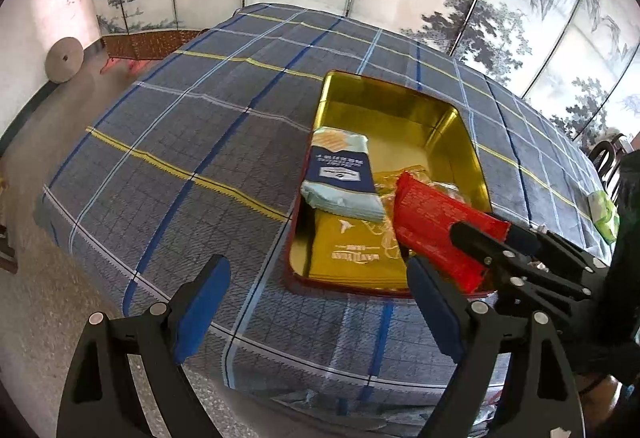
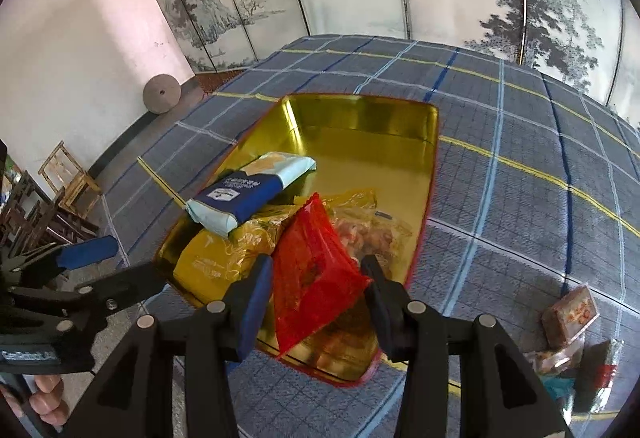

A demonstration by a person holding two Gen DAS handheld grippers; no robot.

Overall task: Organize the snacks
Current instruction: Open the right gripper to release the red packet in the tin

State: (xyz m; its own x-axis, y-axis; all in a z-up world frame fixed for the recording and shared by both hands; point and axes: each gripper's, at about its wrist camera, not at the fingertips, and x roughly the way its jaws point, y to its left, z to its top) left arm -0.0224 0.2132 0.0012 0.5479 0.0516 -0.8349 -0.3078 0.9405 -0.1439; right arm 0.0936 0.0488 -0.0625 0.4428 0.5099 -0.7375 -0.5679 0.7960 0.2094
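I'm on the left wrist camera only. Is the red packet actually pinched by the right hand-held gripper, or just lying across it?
Observer: Pinched. The right wrist view shows the right hand-held gripper with a finger pressed on each side of the red packet, over the near end of the tin.
Operator: Any snacks still outside the tin?
Observer: Yes, a small pile on the cloth to the tin's right, with a brown packet on top.

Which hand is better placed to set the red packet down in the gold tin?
Right. Its tool already grips the red packet above the gold tin. The left tool stands open and empty, short of the tin's near rim.
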